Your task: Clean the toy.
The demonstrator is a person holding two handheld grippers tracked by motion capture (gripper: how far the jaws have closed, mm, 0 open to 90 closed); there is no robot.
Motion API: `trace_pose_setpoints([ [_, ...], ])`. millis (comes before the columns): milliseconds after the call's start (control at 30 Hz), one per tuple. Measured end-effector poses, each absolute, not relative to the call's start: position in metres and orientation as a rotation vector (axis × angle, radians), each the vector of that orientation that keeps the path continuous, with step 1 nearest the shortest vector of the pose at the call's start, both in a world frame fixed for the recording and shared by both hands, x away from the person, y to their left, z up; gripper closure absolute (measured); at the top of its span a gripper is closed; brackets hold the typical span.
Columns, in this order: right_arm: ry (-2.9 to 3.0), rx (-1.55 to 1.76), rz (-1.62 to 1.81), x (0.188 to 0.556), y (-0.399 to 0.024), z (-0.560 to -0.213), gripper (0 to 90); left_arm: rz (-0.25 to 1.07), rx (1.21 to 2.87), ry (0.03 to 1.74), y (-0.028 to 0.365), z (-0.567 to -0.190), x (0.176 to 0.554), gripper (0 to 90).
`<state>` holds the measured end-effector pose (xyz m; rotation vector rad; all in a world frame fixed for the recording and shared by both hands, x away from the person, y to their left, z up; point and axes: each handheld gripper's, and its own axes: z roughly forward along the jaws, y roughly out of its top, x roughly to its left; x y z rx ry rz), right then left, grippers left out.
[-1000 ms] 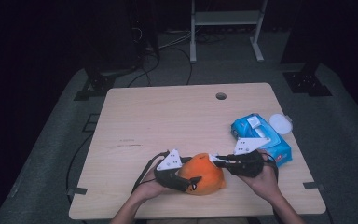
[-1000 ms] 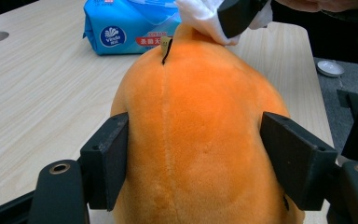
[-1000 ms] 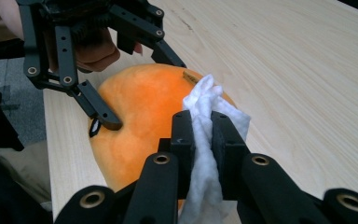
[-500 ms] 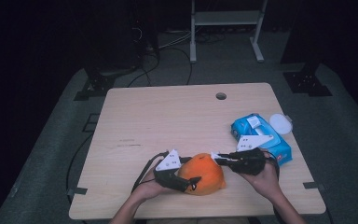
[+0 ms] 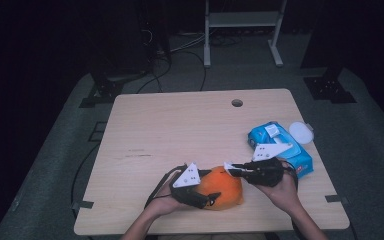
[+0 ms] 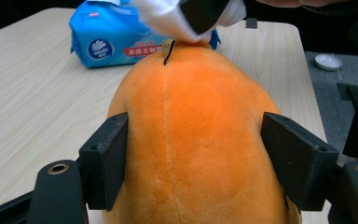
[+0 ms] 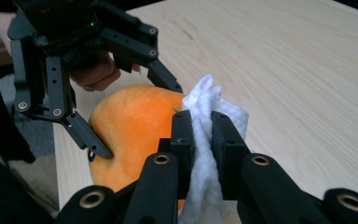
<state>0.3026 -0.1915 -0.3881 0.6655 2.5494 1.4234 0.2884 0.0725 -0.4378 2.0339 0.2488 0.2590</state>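
Observation:
An orange plush toy [image 5: 223, 188] lies near the table's front edge. My left gripper [image 5: 210, 191] is shut on it, with its black pads [image 6: 106, 163] pressing into both sides of the toy [image 6: 191, 140]. My right gripper [image 5: 228, 168] is shut on a crumpled white wipe [image 7: 205, 116], and the wipe [image 6: 163, 21] rests against the top of the toy [image 7: 130, 126] beside a small dark tag [image 6: 167, 49]. In the right gripper view, the left gripper [image 7: 139, 120] straddles the toy from the far side.
A blue pack of wet wipes [image 5: 279, 146] lies at the table's right side, just behind my right hand. A white round lid [image 5: 300, 132] sits by the right edge. The wooden table [image 5: 180, 130] has a cable hole [image 5: 237, 103] at the back.

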Motion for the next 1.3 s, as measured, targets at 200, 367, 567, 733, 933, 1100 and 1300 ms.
trace_pose_setpoints([
  [200, 2.559, 0.681, 1.400, 0.305, -0.196, -0.392, 80.1, 0.238, 2.016, 0.285, 0.078, -0.440, 0.292, 26.8],
  [367, 2.567, 0.678, 1.448, 0.303, -0.192, -0.392, 80.1, 0.253, 2.025, 0.257, 0.069, -0.437, 0.288, 25.5],
  [567, 2.596, 0.604, 1.423, 0.297, -0.177, -0.390, 80.1, 0.246, 2.021, 0.254, 0.073, -0.436, 0.288, 19.0],
  [733, 2.604, 0.639, 1.411, 0.302, -0.187, -0.396, 80.2, 0.174, 1.991, 0.367, 0.083, -0.434, 0.298, 10.8],
  [933, 2.581, 0.627, 1.415, 0.297, -0.184, -0.392, 80.3, 0.171, 2.015, 0.329, 0.076, -0.437, 0.293, 27.3],
  [1100, 2.600, 0.524, 1.393, 0.288, -0.165, -0.385, 80.3, 0.195, 2.029, 0.288, 0.074, -0.434, 0.289, 25.4],
  [1300, 2.615, 0.578, 1.393, 0.296, -0.179, -0.391, 80.2, 0.066, 1.990, 0.390, 0.081, -0.443, 0.301, 13.6],
])
